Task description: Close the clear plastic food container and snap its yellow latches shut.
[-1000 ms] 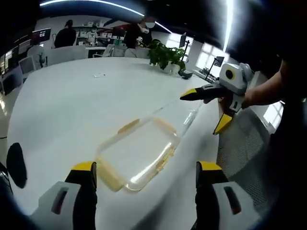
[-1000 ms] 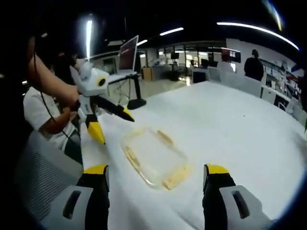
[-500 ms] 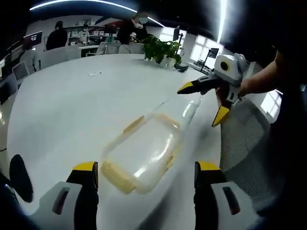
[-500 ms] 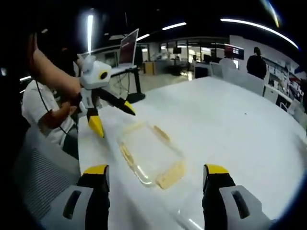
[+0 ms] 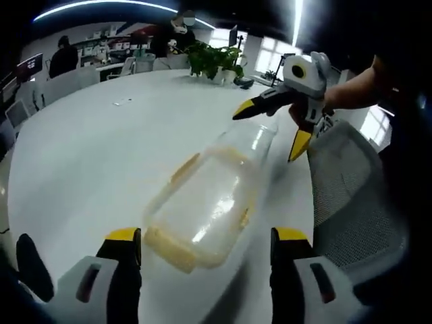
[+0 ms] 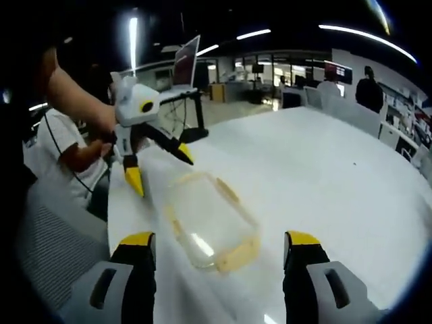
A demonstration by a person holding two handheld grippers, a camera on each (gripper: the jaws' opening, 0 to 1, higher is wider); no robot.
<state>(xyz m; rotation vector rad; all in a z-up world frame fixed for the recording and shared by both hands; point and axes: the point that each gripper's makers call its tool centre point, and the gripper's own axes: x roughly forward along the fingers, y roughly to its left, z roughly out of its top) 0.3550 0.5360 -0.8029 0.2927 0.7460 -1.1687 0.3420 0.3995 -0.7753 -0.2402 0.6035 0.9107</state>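
White table (image 5: 88,148) takes up most of the room, office desks behind. Clear container (image 5: 206,202) with yellow latches (image 6: 237,251) lies on it near the edge, nothing visible inside. Left gripper (image 5: 206,253) and right gripper (image 6: 219,260) hover above, both jaws spread wide, holding nothing.

Clear plastic food container (image 5: 206,202): one, on the white worktop (image 5: 88,142).
Yellow latches: three made out in the left gripper view, one on the long side (image 5: 183,169), one on the near end (image 5: 169,248) and one on the other long side (image 5: 244,217); any others cannot be told.
Grippers: two, the left gripper (image 5: 204,263) and the right gripper (image 6: 217,270), each with two yellow-tipped fingers (image 5: 123,237).
Potted plants (image 5: 214,61): one, at the worktop's far edge.
Mesh chairs (image 5: 344,182): one, beside the worktop.
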